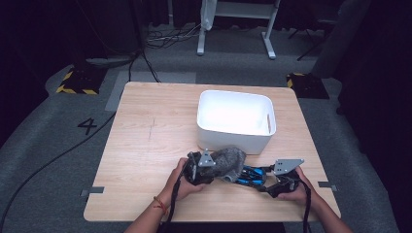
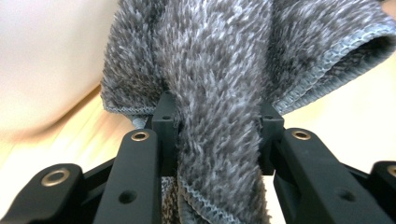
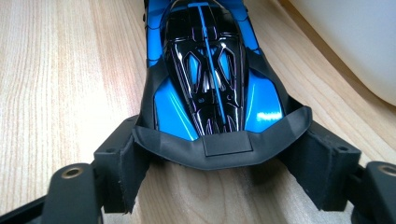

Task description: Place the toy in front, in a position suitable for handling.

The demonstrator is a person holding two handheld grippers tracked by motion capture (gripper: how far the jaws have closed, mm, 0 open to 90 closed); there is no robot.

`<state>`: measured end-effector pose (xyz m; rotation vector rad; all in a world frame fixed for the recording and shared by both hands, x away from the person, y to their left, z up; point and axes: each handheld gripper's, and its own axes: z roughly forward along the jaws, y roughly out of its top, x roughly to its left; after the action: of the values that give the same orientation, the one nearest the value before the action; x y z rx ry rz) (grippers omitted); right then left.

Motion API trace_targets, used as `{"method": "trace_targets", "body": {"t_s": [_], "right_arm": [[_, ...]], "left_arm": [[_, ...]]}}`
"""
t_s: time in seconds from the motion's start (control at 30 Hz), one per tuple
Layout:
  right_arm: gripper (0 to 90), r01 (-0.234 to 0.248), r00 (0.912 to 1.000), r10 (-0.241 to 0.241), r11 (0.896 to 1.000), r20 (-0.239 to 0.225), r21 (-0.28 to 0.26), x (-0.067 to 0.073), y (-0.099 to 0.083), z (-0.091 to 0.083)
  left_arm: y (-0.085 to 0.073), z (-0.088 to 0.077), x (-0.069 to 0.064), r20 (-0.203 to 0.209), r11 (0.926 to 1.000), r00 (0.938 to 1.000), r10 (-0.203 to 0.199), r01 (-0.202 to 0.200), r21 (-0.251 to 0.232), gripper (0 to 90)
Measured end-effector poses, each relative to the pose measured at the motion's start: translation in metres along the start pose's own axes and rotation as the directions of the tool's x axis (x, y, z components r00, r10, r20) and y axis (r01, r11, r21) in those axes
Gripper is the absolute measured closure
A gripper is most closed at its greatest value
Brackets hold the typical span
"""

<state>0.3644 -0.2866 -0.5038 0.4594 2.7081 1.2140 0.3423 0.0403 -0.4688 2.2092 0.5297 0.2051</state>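
Toy car (image 1: 251,175), blue and black, lies on the wooden table (image 1: 145,145) at the near edge, just in front of the white bin (image 1: 235,119), and a grey fluffy cloth (image 1: 228,162) is bunched against its left end. From the high view, your left gripper (image 1: 203,167) is at the cloth and your right gripper (image 1: 272,180) sits at the car's right end, both hands low at the table's near side. The bin stands beyond them, just behind the cloth.

Over to the left gripper view: your jaws are drawn in narrow and clamped on a thick fold of the cloth (image 2: 219,116), the pile squeezed between the two black pads (image 2: 166,114). The rest of the cloth fans out above, a stitched hem at upper right, with the white bin wall (image 2: 46,56) off to the left and table wood below it.

Now the right gripper view: your jaws stand wide, one on either side of the car's black rear wing (image 3: 224,144). The pads (image 3: 126,163) sit just beside the wing's ends; whether they press on it you cannot tell from here. The car (image 3: 205,79) points away from you along the wood, with the bin's curved wall (image 3: 355,42) at upper right.
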Motion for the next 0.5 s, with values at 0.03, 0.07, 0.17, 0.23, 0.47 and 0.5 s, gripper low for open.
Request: {"method": "trace_targets", "body": {"t_s": [0.03, 0.07, 0.17, 0.23, 0.47, 0.5], "right_arm": [[26.2, 0.000, 1.0000, 0.000, 1.000, 0.000, 0.000, 0.000, 0.000, 0.000], [26.1, 0.000, 1.0000, 0.000, 1.000, 0.000, 0.000, 0.000, 0.000, 0.000], [26.1, 0.001, 1.0000, -0.001, 1.000, 0.000, 0.001, 0.000, 0.000, 0.000], [26.1, 0.001, 1.0000, -0.001, 1.000, 0.000, 0.000, 0.000, 0.000, 0.000], [26.2, 0.002, 1.0000, -0.002, 1.000, 0.000, 0.000, 0.000, 0.000, 0.000], [26.1, 0.001, 1.0000, -0.001, 1.000, 0.000, 0.000, 0.000, 0.000, 0.000]], "left_arm": [[0.002, 0.000, -0.009, 0.044, 0.9994, 0.9986, 0.030, -0.030, -0.015, 63.3], [0.004, 0.003, -0.018, 0.070, 0.9981, 0.9957, 0.062, -0.061, -0.009, 63.3], [0.007, 0.016, -0.038, 0.170, 0.9926, 0.9784, 0.118, -0.121, 0.006, 63.3], [0.008, 0.025, -0.046, 0.232, 0.9908, 0.9642, 0.129, -0.135, 0.011, 63.3], [0.007, 0.051, -0.047, 0.215, 0.9839, 0.9697, 0.116, -0.142, 0.109, 64.1], [0.006, 0.052, -0.045, 0.216, 0.9843, 0.9706, 0.107, -0.134, 0.115, 64.1]]}}
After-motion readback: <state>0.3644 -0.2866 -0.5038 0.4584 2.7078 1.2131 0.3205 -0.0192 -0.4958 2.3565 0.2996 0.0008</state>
